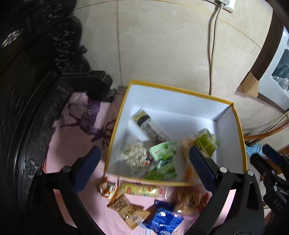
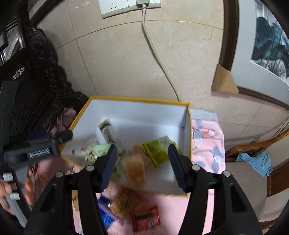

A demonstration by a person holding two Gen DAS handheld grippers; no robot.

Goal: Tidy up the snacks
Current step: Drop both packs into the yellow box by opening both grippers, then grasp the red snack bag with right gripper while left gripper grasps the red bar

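A white box with a yellow rim (image 1: 173, 88) (image 2: 139, 100) stands on a pink cloth. Inside lie a dark tube-shaped packet (image 1: 150, 126), a white packet (image 1: 133, 155), a green packet (image 1: 162, 153) and a yellow-green packet (image 1: 207, 141) (image 2: 155, 151). My left gripper (image 1: 144, 168) hangs open over the box's near side, pads clear of everything. My right gripper (image 2: 142, 168) is open too; a blurred orange packet (image 2: 134, 168) lies below, between its pads, untouched. In front of the box lie a yellow packet (image 1: 142, 189), a brown one (image 1: 126, 209), a blue one (image 1: 164, 218) and a red one (image 2: 146, 217).
Dark carved wooden furniture (image 1: 36, 90) rises at the left. Behind the box a tiled wall carries a socket (image 2: 126, 7) and a hanging cable (image 2: 157, 57). A cardboard piece (image 2: 224, 81) leans at the right, above a wooden chair with a blue cloth (image 2: 256, 162).
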